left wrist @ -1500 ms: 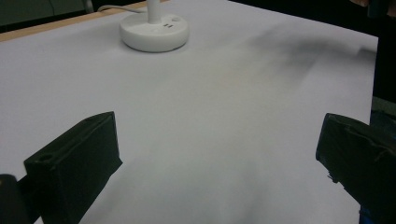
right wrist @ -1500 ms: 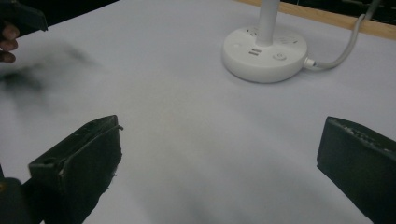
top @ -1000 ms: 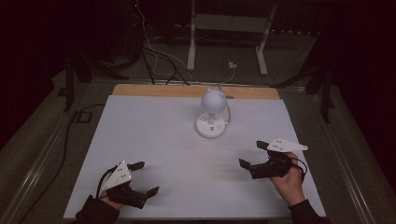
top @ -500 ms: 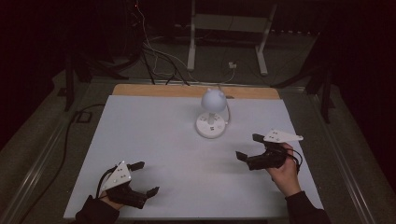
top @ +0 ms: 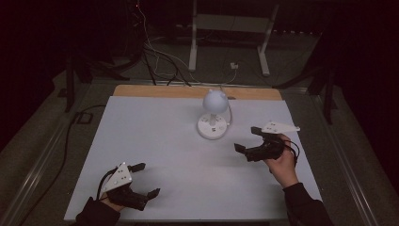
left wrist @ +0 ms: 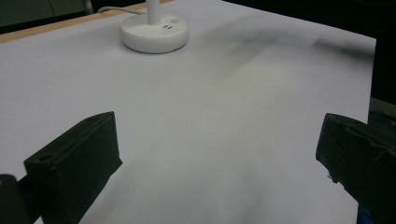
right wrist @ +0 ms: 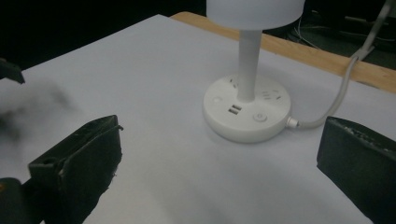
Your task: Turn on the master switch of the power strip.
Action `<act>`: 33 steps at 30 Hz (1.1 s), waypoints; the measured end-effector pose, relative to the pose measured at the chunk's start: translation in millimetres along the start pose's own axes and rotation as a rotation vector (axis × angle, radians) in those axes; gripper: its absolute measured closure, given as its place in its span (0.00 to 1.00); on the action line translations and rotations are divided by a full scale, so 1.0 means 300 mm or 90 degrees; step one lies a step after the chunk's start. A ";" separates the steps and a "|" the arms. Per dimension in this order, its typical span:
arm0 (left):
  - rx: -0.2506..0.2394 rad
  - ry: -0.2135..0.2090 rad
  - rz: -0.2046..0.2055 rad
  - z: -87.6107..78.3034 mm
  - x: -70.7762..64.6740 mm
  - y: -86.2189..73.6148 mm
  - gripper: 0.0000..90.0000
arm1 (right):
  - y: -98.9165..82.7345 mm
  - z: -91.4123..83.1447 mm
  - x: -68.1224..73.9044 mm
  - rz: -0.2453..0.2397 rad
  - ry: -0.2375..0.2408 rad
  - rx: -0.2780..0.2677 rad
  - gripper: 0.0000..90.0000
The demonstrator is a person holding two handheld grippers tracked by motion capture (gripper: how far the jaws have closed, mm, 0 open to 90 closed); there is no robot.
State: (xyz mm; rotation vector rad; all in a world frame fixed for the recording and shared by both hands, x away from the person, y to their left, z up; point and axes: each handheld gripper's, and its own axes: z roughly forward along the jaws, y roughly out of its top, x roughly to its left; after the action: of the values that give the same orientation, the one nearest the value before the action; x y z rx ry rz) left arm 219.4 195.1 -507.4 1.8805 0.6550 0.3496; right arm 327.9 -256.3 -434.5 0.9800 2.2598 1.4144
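Table (top: 155, 141): flat matte white top, smooth, with a bare light-wood strip (top: 160, 91) along the far edge. Dark floor beyond it, tangled cables (top: 160, 56) and a white metal stand (top: 230, 33) behind.

Lamp (top: 214, 115): white plastic, sits far-centre on the table. Round puck-shaped base, thin straight stem, rounded dome head. A white cord (top: 229, 113) leaves the base on its right side and runs toward the far edge.

The high view shows the full lamp with its head; the right gripper view shows the lamp (right wrist: 247, 100) close up, with base details the high view is too small to give: socket slots on top, two USB ports on the front, a round power button, the cord plug at the side. The left gripper view catches the lamp (left wrist: 154, 32) as base and lower stem at the top edge, far off.

Right tool (top: 248, 139): black, grey three-cornered plate on top, held in a hand just right of the lamp base, apart from it. Jaws wide, nothing between them. Blocky matte black jaws rise at both lower corners of the right gripper view.

Left tool (top: 147, 179): black, grey plate on top, near the front-left of the table, well apart from the lamp. Jaws wide, empty, over bare white table.
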 end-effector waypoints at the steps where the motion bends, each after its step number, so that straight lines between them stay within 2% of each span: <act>1: 0.000 -0.001 0.000 0.000 0.000 0.000 0.00 | 0.008 0.010 -0.007 0.000 0.003 -0.001 0.00; 10: -0.001 -0.001 0.000 -0.001 0.000 0.000 0.00 | 0.027 0.062 -0.026 0.013 0.012 0.001 0.00; 19: 0.000 -0.002 0.002 -0.001 0.000 0.000 0.00 | 0.033 0.154 -0.049 0.021 0.029 0.009 0.00; 21: 0.000 -0.003 0.001 -0.001 0.001 0.000 0.00 | 0.035 0.160 -0.050 0.019 0.029 0.013 0.00; 22: 0.000 -0.002 0.001 -0.001 0.001 0.000 0.00 | 0.036 0.176 -0.051 0.001 0.017 0.019 0.00; 27: 0.001 -0.004 0.002 0.000 0.001 -0.001 0.00 | 0.037 0.206 -0.060 -0.017 0.012 0.026 0.00; 29: 0.001 -0.004 0.001 0.000 0.001 -0.001 0.00 | 0.038 0.218 -0.063 -0.030 -0.002 0.025 0.00; 33: 0.002 -0.006 0.002 0.000 0.000 -0.001 0.00 | 0.040 0.242 -0.073 -0.036 0.007 0.016 0.00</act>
State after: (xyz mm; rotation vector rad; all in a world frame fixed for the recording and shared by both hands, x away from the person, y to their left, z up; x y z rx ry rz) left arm 219.4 195.2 -507.8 1.8857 0.6468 0.3417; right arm 389.9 -219.3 -460.3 0.9115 2.2994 1.3742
